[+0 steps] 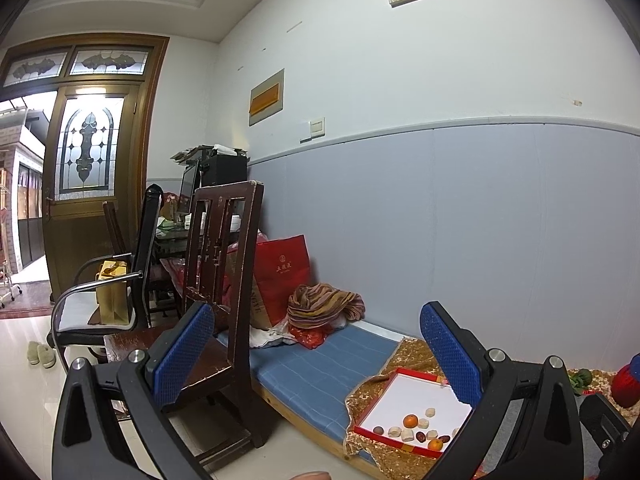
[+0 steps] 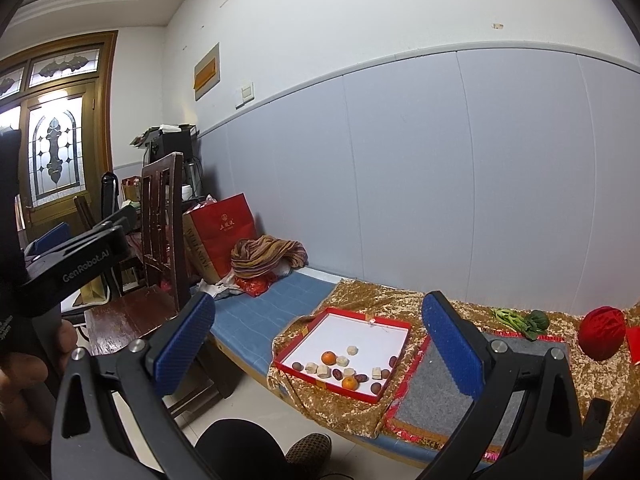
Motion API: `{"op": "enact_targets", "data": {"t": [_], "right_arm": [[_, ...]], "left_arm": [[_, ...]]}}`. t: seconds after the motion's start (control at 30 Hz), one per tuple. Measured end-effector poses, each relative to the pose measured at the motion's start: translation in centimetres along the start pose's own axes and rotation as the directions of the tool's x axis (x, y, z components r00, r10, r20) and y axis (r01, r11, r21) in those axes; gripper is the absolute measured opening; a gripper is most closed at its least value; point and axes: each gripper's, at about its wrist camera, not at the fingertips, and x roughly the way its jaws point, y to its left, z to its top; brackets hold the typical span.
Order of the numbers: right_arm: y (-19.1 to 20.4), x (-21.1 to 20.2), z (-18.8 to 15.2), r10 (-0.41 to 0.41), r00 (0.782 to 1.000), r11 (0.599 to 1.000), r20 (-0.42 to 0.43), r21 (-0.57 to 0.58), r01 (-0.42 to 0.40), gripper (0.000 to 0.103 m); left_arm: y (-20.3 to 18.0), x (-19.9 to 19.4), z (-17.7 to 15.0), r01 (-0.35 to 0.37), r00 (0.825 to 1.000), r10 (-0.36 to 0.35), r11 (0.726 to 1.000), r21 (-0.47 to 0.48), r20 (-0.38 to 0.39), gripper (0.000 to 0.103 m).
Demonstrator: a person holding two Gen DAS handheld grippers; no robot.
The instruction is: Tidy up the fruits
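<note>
A red-rimmed tray with a white floor (image 2: 344, 332) lies on a gold sequin cloth (image 2: 380, 300) on a low bed. In it are two oranges (image 2: 329, 357) (image 2: 349, 383), several dark red dates (image 2: 362, 378), brown round fruits and pale cut chunks (image 2: 341, 360). My right gripper (image 2: 318, 344) hovers open and empty well above and in front of the tray. In the left wrist view the same tray (image 1: 416, 392) shows at lower right, with an orange (image 1: 410, 421). My left gripper (image 1: 318, 352) is open and empty, off to the tray's left.
A grey felt mat (image 2: 452, 396) lies right of the tray, with a green vegetable (image 2: 520, 320) and a red ball (image 2: 602, 332) behind it. A dark wooden chair (image 1: 224, 260) stands at the bed's left end, a red bag (image 1: 282, 268) and folded cloth (image 1: 324, 304) beyond. A person's shoe (image 2: 308, 452) is below.
</note>
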Motion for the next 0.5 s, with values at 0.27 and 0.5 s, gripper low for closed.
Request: {"op": "enact_targets", "data": {"t": [0.27, 0.5], "right_arm": [[0.10, -0.20, 0.16, 0.001, 1.000, 1.000, 0.003, -0.004, -0.001, 0.103], [0.30, -0.18, 0.02, -0.002, 1.000, 1.000, 0.002, -0.006, 0.002, 0.103]], "left_arm": [[0.44, 0.09, 0.01, -0.005, 1.000, 0.005, 1.000, -0.007, 0.005, 0.103], [0.77, 0.17, -0.20, -0.018, 1.000, 0.018, 1.000, -0.014, 0.005, 0.103]]}}
